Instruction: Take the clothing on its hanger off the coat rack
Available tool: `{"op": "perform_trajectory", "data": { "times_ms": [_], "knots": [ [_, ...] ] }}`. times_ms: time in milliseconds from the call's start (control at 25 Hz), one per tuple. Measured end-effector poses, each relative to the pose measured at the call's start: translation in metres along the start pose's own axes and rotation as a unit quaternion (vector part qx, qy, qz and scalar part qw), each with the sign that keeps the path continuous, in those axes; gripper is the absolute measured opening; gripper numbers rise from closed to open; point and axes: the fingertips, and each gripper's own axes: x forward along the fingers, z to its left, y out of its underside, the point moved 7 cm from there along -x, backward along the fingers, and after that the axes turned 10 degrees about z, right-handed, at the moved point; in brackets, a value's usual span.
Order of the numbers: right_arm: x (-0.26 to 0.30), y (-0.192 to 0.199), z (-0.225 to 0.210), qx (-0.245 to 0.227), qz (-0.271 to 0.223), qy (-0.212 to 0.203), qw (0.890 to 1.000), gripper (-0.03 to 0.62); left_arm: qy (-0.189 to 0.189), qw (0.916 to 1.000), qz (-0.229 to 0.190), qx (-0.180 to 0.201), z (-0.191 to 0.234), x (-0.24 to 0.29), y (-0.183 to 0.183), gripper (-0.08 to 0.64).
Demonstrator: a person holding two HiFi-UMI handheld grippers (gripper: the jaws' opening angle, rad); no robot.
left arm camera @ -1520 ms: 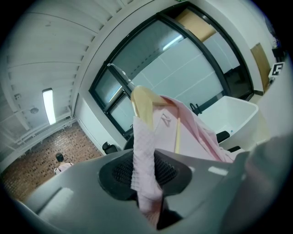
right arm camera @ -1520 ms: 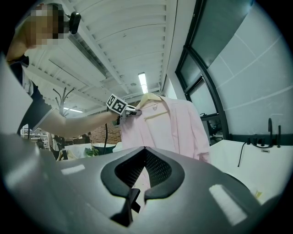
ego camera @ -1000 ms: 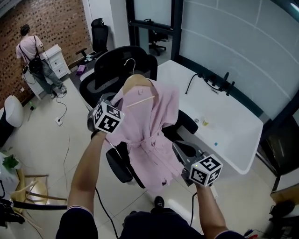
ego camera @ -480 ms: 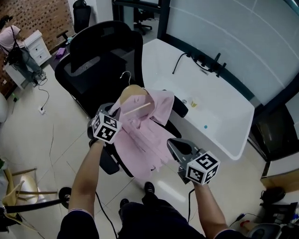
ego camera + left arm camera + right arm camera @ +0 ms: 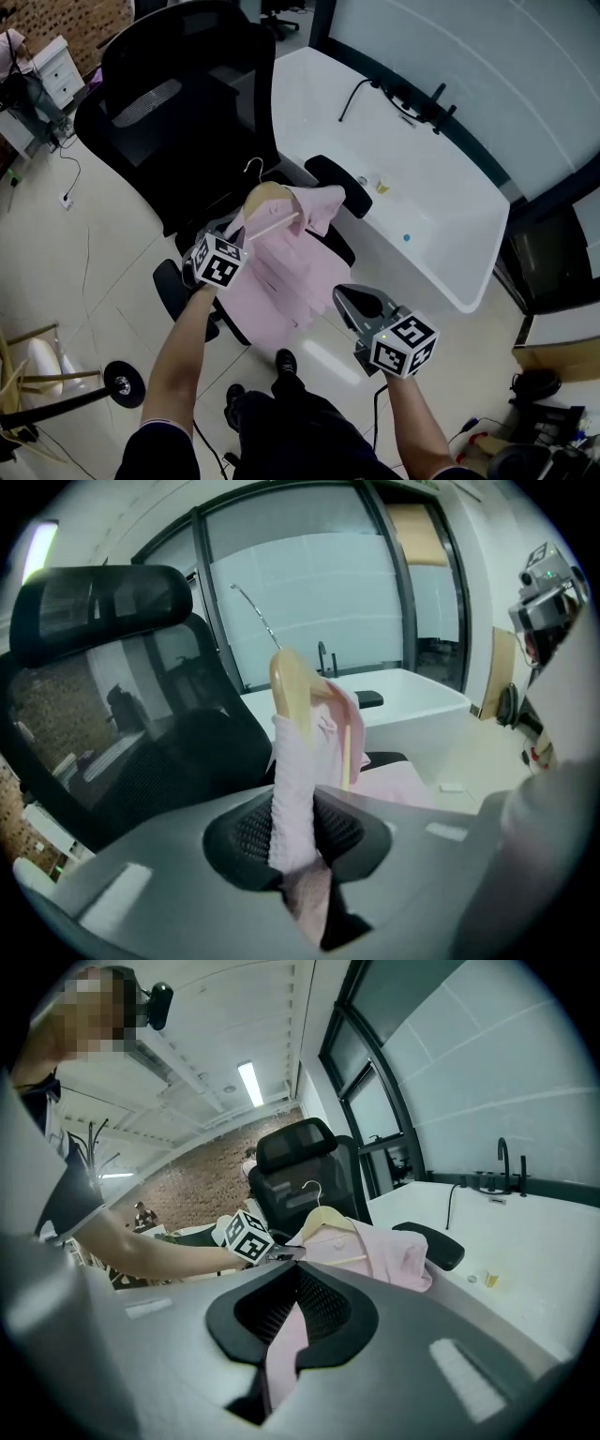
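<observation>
A pink garment [image 5: 291,272] hangs on a wooden hanger [image 5: 267,199] with a wire hook, low over the seat of a black office chair [image 5: 178,103]. My left gripper [image 5: 234,230] is shut on the garment's shoulder where it covers the hanger's end; its jaws have just closed a little further. In the left gripper view the pink fabric [image 5: 292,789] is pinched between the pads, with the hanger [image 5: 289,682] rising behind. My right gripper [image 5: 339,296] is shut on the garment's lower edge. A strip of pink cloth [image 5: 281,1330] runs between its jaws, and the hanger [image 5: 323,1218] shows beyond.
A white desk [image 5: 441,225] with a black faucet-like fixture stands to the right of the chair. The chair's armrest [image 5: 337,183] lies just behind the garment. A wooden stool and a wheeled base stand on the tiled floor at the left. A person stands far off by a white cabinet.
Both grippers have come down with the garment and hanger. The garment hung free in front of the chair back; it now sits low over the seat and bunches there.
</observation>
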Motion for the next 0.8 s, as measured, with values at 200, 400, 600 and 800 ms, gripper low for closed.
{"op": "perform_trajectory", "data": {
  "times_ms": [200, 400, 600, 800],
  "knots": [
    [0.001, 0.014, -0.013, 0.016, 0.012, 0.005, 1.000, 0.001, 0.009, 0.9989, 0.021, -0.041, -0.004, 0.023, 0.016, 0.072],
    [0.006, 0.026, -0.018, 0.027, 0.026, 0.001, 0.999, 0.000, 0.026, 0.9957, 0.023, -0.086, -0.013, 0.031, 0.038, 0.074],
    [0.017, 0.032, -0.022, 0.030, 0.033, -0.009, 0.999, 0.000, 0.026, 0.9923, 0.038, -0.115, -0.012, 0.038, 0.062, 0.072],
    [0.024, 0.036, -0.024, 0.031, 0.043, -0.014, 0.999, 0.000, 0.031, 0.9874, 0.060, -0.143, -0.017, 0.054, 0.079, 0.069]
  ]
}}
